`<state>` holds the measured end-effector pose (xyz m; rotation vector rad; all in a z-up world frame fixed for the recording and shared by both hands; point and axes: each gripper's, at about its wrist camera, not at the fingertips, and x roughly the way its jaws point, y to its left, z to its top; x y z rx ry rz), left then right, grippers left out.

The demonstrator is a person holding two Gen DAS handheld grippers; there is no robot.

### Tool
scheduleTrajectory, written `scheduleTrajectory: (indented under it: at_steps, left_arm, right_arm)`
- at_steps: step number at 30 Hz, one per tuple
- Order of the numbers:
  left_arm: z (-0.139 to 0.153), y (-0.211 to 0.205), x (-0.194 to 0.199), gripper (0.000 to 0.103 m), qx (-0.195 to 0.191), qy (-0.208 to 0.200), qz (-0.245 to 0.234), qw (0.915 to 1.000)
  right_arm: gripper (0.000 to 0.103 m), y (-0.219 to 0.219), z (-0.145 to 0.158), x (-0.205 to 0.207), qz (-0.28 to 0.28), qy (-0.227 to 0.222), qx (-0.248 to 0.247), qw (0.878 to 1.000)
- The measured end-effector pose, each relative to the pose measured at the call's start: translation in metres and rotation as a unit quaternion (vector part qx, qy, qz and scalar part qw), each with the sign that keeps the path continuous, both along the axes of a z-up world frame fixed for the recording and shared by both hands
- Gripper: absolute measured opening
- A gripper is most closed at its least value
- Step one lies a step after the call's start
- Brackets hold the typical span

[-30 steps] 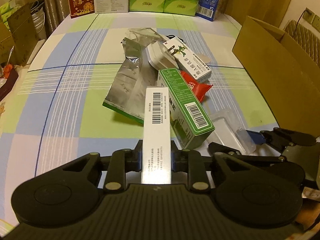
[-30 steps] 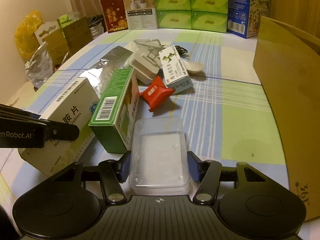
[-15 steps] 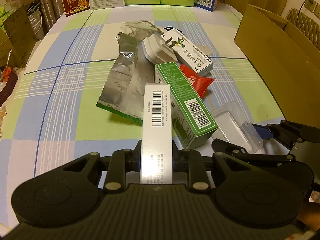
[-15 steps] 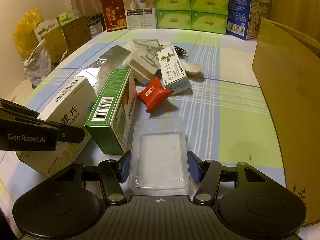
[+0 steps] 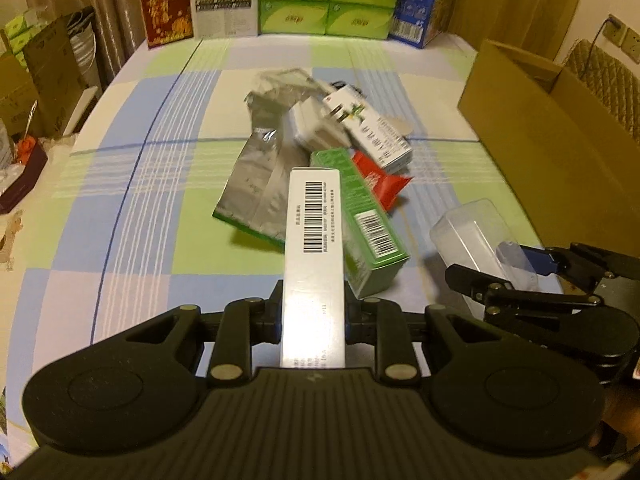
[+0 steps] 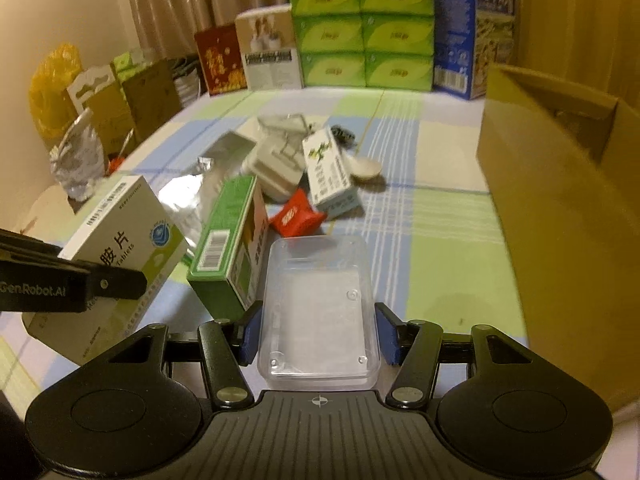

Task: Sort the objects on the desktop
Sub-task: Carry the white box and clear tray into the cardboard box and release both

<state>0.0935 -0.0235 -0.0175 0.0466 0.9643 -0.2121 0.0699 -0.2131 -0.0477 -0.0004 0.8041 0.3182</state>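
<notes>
Holding a white box (image 5: 314, 256), the left gripper (image 5: 313, 316) has its fingers (image 5: 266, 320) pressed on both long sides of it. The left view shows only the thin side with a bar code. The right view shows the same box's (image 6: 120, 256) wide face with green print and big letters, and one black finger (image 6: 72, 284) lying across it.

The right gripper (image 6: 318, 336) has its blue fingers (image 6: 250, 332) clamped on a clear plastic case (image 6: 320, 312). In the right view the case looks flat and wide. In the left view the case (image 5: 476, 236) sticks out toward the big brown cardboard box (image 5: 552, 128) at the right edge of the counter (image 5: 132, 208). Both held things look lifted off the checked cloth, but it is hard to be sure.

A pile sits in the middle of the counter. A green box (image 6: 228, 248) stands just beside the clear case. Behind it are a red packet (image 6: 296, 218), a silver bag (image 5: 256, 184), a white box with a plant picture (image 6: 328, 172) and a white lumpy thing (image 6: 276, 164). Only the right view shows a small white spoon (image 6: 366, 168) and something dark behind the plant box.

Green tissue boxes (image 5: 328, 8) are stacked at the far edge of the counter, with a blue box on their right and a red box and a white box on their left. Only the right view shows a yellow bag (image 6: 52, 88) past the left edge.
</notes>
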Motion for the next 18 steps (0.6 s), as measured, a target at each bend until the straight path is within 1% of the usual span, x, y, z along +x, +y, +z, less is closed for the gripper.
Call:
scheduleTrajectory:
  at_steps: [3,8,14,18]
  left_arm:
    - [0.014,-0.012,-0.006,0.020,-0.006,-0.012,-0.010,0.9999]
    - [0.039,-0.048,-0.011,0.020,-0.021,-0.032,-0.043,0.9984]
    - [0.069,-0.106,-0.008,0.020,-0.047,-0.051,-0.091,0.9934]
    - [0.085,-0.150,0.001,0.020,-0.071,-0.054,-0.119,0.9890]
  right_arm:
    - [0.054,-0.009,0.019,-0.007,-0.008,-0.014,0.004,1.000]
    - [0.054,-0.036,0.058,-0.010,-0.039,-0.040,0.010,0.998]
    - [0.054,-0.090,0.107,-0.009,-0.091,-0.072,0.005,0.993]
    - [0.054,-0.136,0.124,-0.006,-0.126,-0.083,-0.003,0.989]
